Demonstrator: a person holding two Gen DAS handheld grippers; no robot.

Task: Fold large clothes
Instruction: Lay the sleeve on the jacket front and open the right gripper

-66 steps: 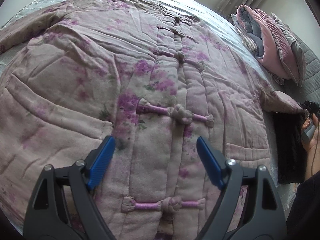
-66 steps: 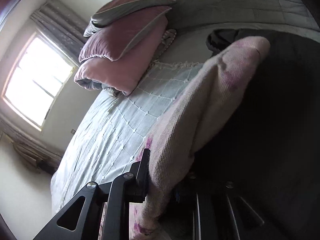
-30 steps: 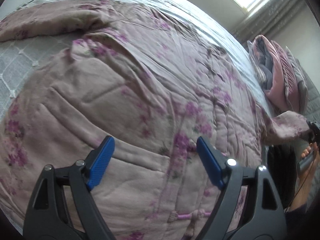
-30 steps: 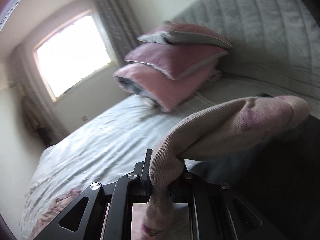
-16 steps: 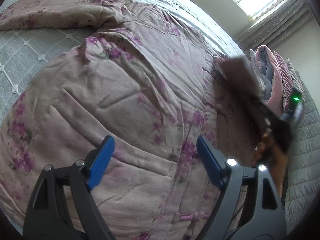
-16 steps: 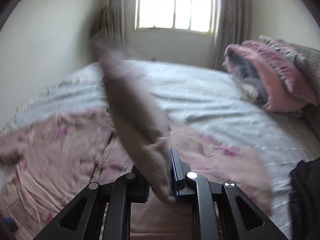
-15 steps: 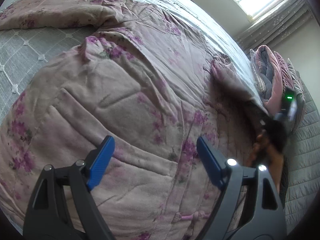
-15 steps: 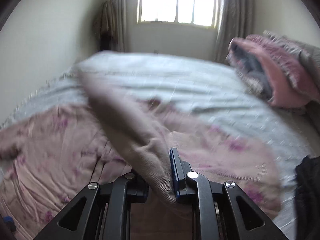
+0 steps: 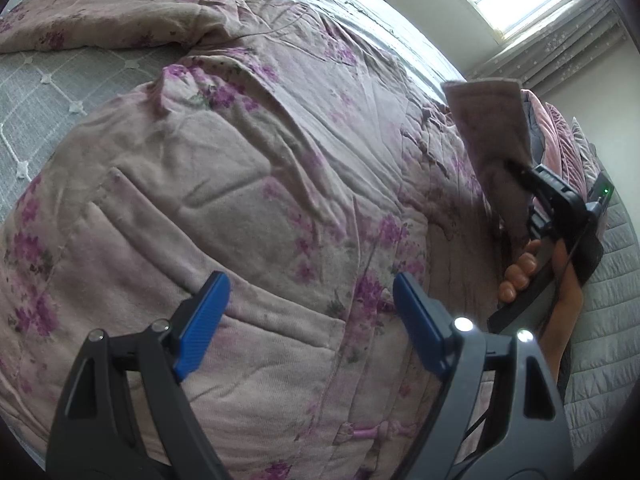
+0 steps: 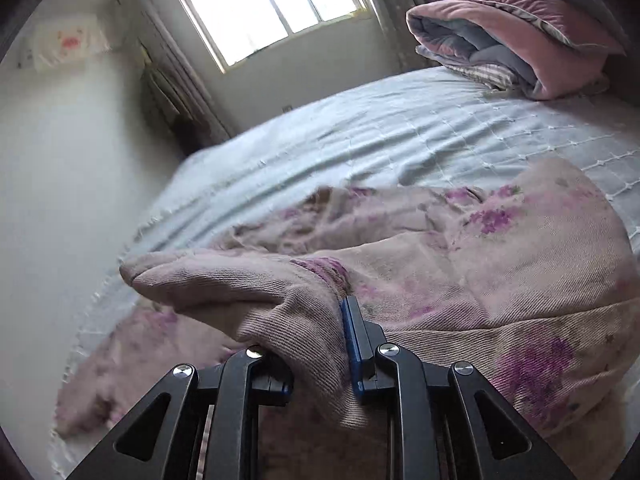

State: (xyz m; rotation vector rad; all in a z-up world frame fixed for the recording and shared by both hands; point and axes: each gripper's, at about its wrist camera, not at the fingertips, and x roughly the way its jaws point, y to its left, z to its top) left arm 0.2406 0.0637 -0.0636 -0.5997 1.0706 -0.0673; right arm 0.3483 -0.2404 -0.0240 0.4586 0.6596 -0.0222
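- The floral padded coat (image 9: pixel 248 184) lies spread across the bed (image 10: pixel 400 132), front side up, filling most of my left view.
- My left hand-held gripper (image 9: pixel 306 320) hovers above the coat's lower front, near a pocket seam, its blue pads wide apart with nothing between them.
- My right hand-held gripper (image 10: pixel 320 344) has the coat's sleeve cuff (image 10: pixel 248 292) between its pads; the pads are only slightly apart and the cloth sits bunched between them.
- The cuff pokes out past the fingertips, lifted over the coat's body.
- My right hand (image 9: pixel 524 272) shows at the coat's right edge.
- Folded pink quilts (image 10: pixel 516 28) sit well apart, at the bed's head.
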